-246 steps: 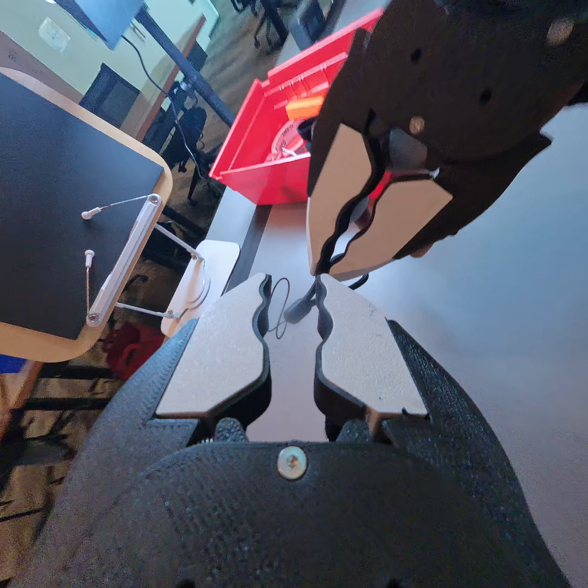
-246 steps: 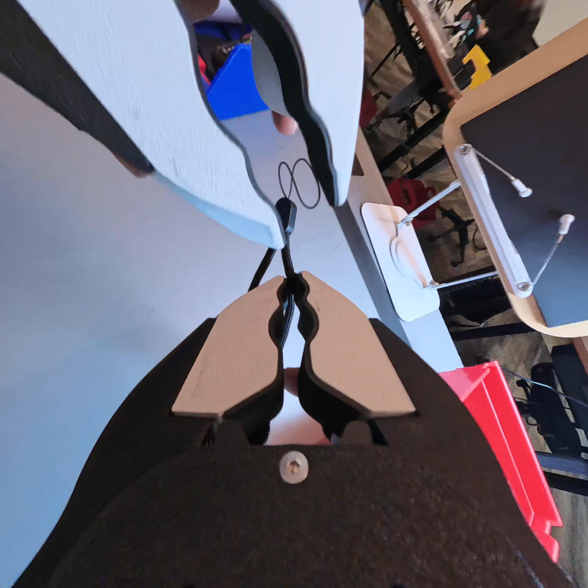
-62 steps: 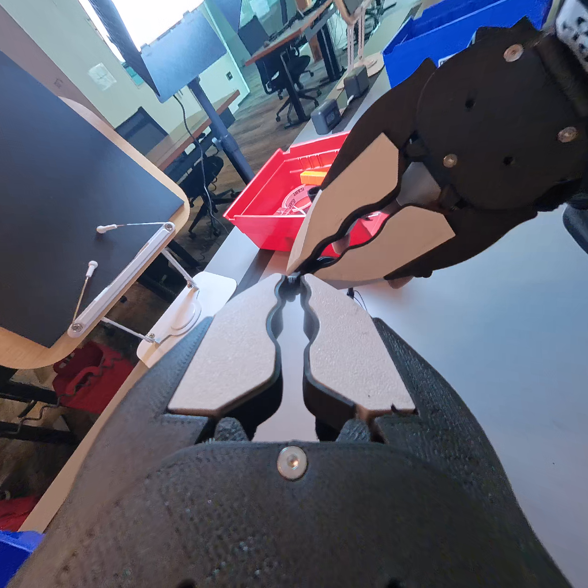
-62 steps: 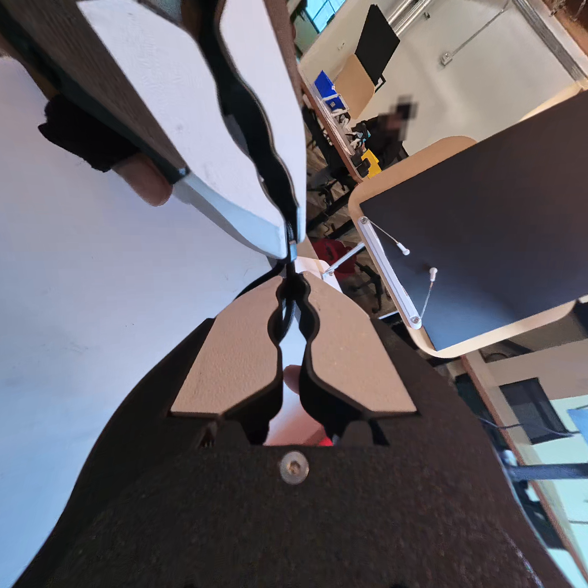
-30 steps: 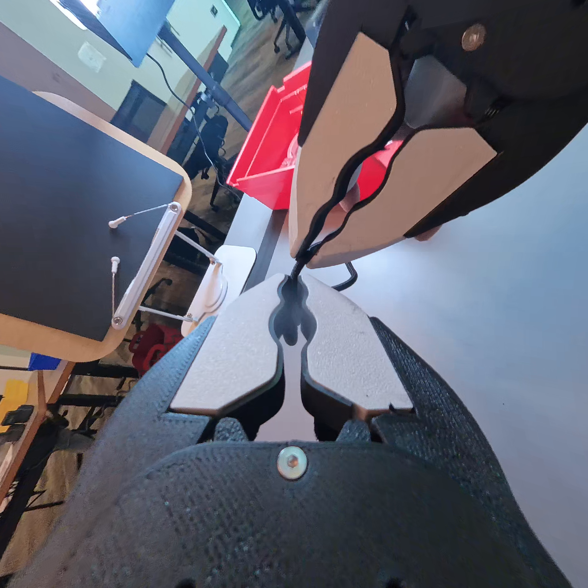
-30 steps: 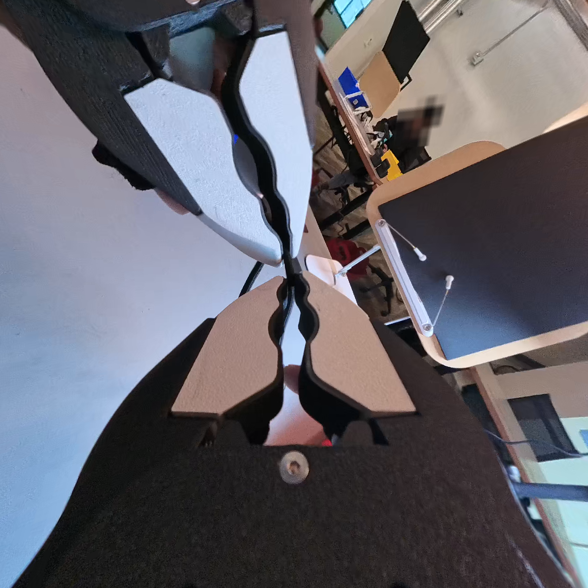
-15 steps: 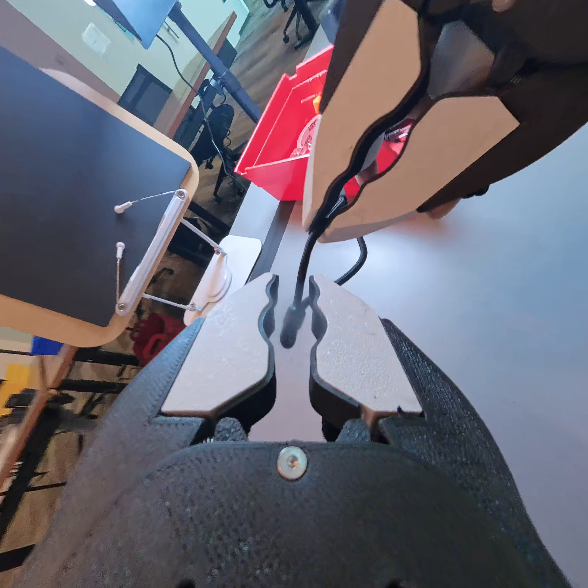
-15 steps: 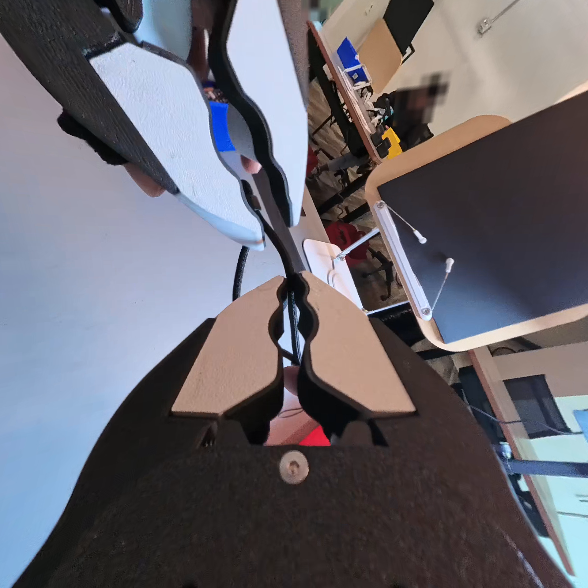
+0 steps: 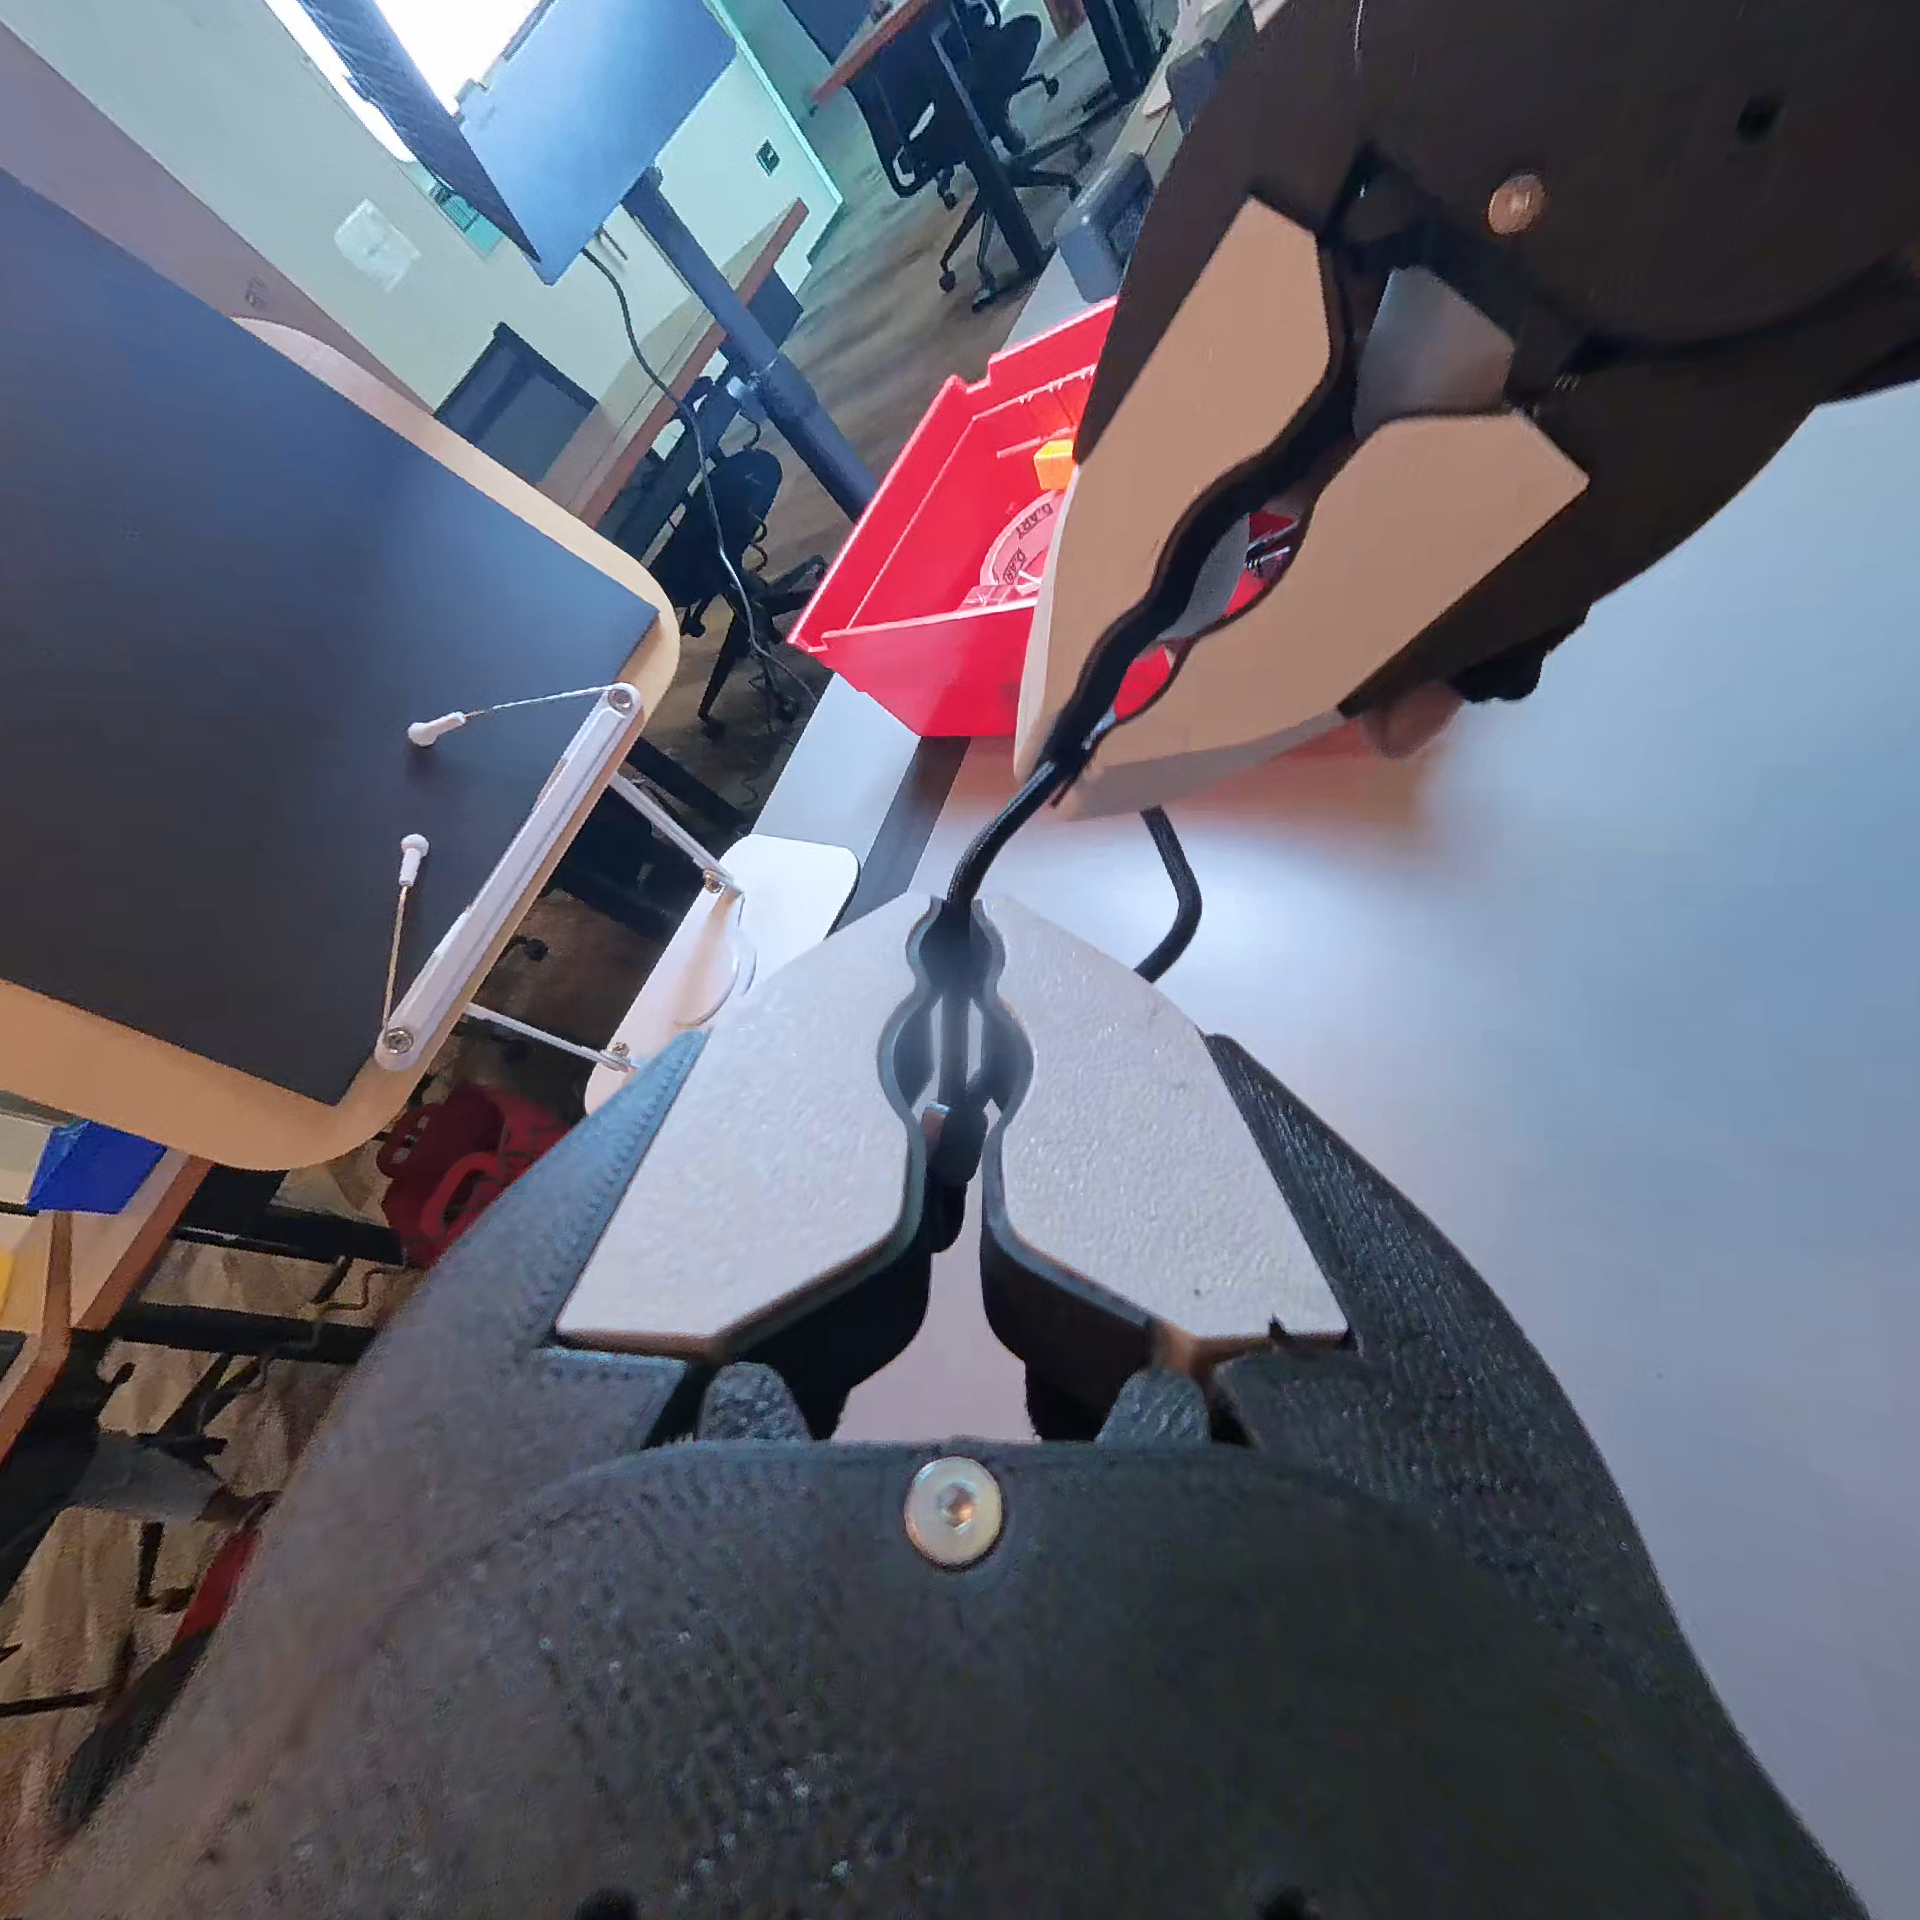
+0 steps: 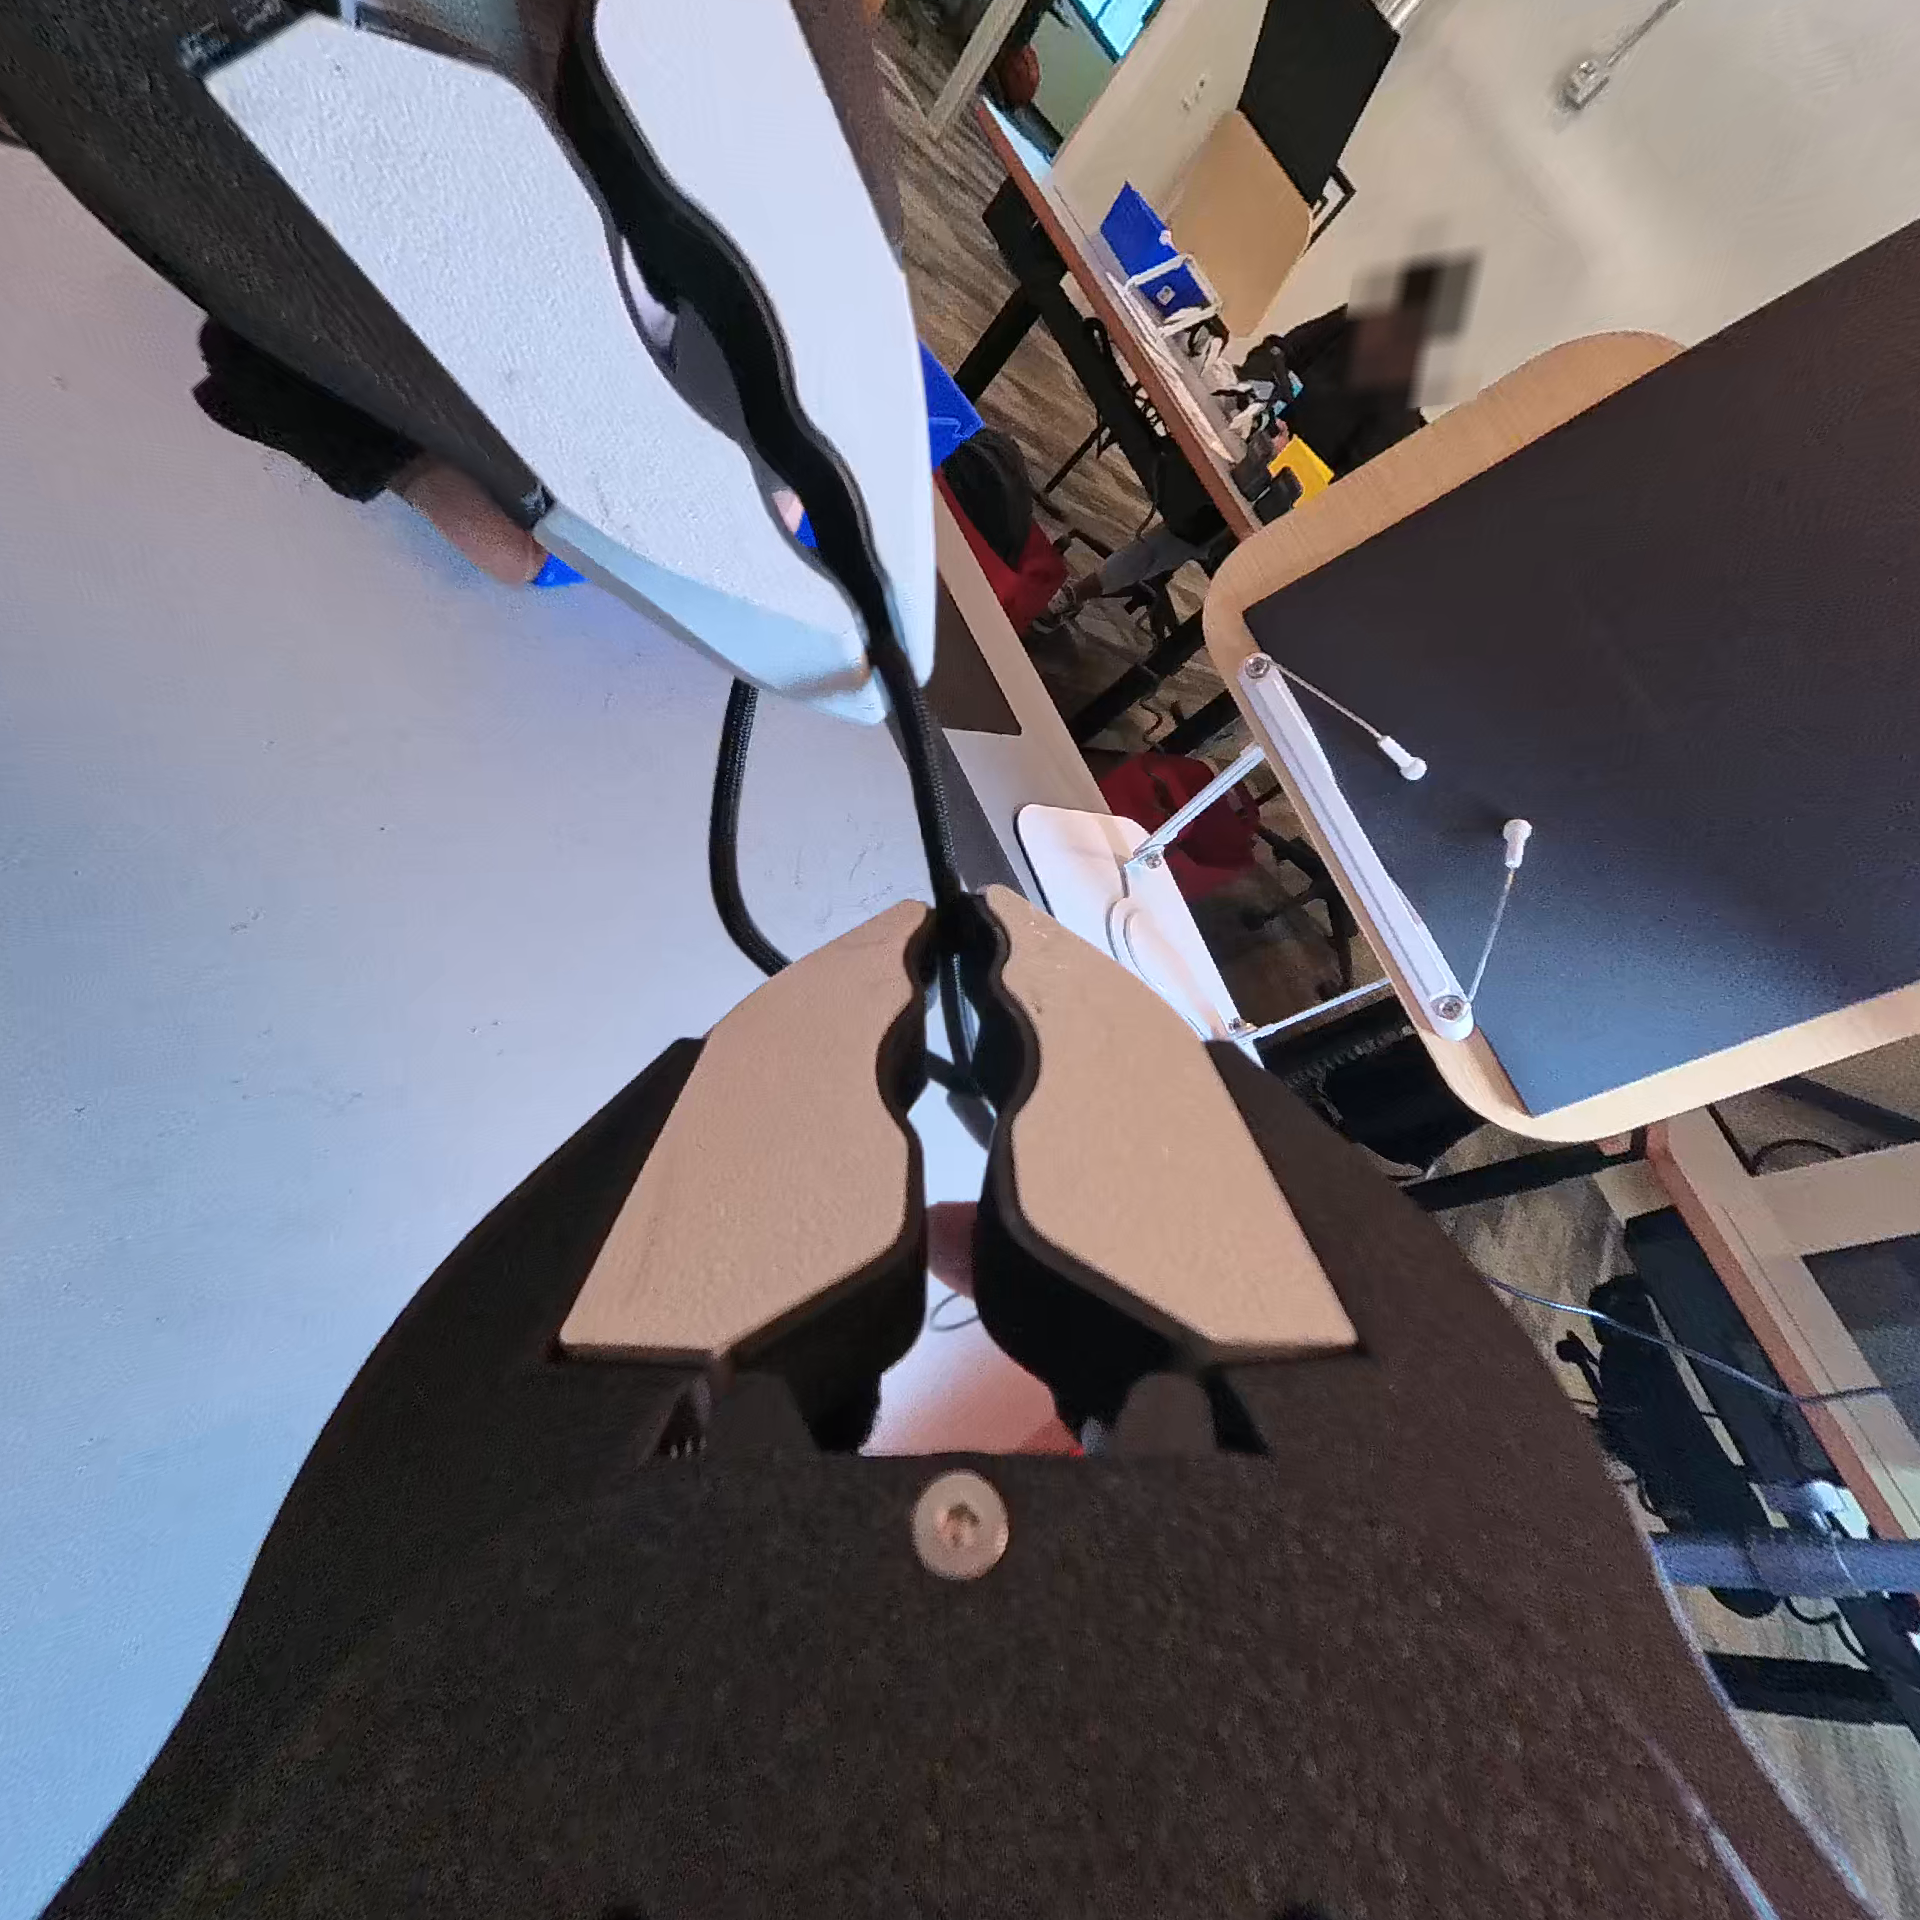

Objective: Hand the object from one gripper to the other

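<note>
Left wrist view: left gripper (image 9: pixel 961 920) jaws clamped narrow on the plug end of a black braided cable (image 9: pixel 997 836), which runs up taut into the right gripper (image 9: pixel 1060 764), its jaws likewise pinched on it. Cable spans between both tips above the grey surface (image 9: pixel 1558 987), a slack loop hanging beside. Red bin (image 9: pixel 914 582) sits beyond at the surface's edge.
</note>
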The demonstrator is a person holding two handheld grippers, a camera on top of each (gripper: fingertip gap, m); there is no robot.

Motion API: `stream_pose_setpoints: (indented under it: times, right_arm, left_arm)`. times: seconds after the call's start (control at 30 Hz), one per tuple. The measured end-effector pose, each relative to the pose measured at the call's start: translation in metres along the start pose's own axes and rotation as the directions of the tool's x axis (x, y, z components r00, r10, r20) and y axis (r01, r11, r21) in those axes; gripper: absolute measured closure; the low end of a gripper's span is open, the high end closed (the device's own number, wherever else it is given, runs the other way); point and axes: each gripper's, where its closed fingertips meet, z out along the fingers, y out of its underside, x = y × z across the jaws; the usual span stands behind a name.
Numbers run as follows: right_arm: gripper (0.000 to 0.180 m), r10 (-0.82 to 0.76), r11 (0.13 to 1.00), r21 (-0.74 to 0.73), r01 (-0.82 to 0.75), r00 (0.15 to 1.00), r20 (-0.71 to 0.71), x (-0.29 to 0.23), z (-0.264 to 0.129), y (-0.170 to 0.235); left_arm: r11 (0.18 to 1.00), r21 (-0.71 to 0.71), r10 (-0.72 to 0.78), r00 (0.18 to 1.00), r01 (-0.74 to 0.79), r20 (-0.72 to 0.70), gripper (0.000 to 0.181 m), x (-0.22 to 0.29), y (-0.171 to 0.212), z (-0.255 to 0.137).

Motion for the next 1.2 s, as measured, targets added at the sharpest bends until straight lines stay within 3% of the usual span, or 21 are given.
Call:
stream_pose_setpoints:
  times: [0.2, 0.3, 0.37, 0.57, 0.97, 1.1, 1.2]
  right_arm:
    - [0.176, -0.115, 0.991, -0.072, 0.116, 0.993, 0.016, -0.013, 0.005, 0.006]
    - [0.176, -0.134, 0.989, -0.059, 0.136, 0.990, 0.046, -0.022, 0.006, 0.002]
    - [0.176, -0.127, 0.991, -0.041, 0.129, 0.991, 0.050, -0.023, 0.005, -0.002]
    - [0.172, -0.033, 0.999, 0.023, 0.033, 0.999, 0.015, -0.006, -0.002, -0.010]
    - [0.179, -0.066, 0.998, 0.018, 0.067, 0.997, -0.044, 0.003, -0.005, -0.010]
    - [0.163, -0.038, 0.999, 0.028, 0.039, 0.998, -0.043, 0.004, -0.005, -0.011]
    - [0.175, -0.071, 0.997, 0.004, 0.072, 0.997, -0.035, 0.001, -0.003, -0.006]
  left_arm:
    - [0.992, -0.064, 0.104, 0.994, -0.104, -0.015, 0.162, 0.012, 0.008, 0.008]
    - [0.976, -0.082, 0.200, 0.980, -0.200, -0.011, 0.162, 0.019, 0.008, 0.010]
    - [0.969, -0.090, 0.231, 0.973, -0.231, -0.011, 0.175, 0.022, 0.010, 0.012]
    - [0.986, -0.048, 0.159, 0.986, -0.157, 0.050, 0.177, 0.008, 0.003, 0.008]
    - [0.998, 0.013, 0.058, 0.998, -0.058, 0.019, 0.177, 0.001, -0.002, -0.001]
    - [0.997, 0.023, 0.069, 0.998, -0.070, 0.012, 0.177, 0.003, -0.004, -0.002]
    - [0.996, 0.046, 0.072, 0.997, -0.072, 0.005, 0.177, 0.005, -0.009, -0.003]
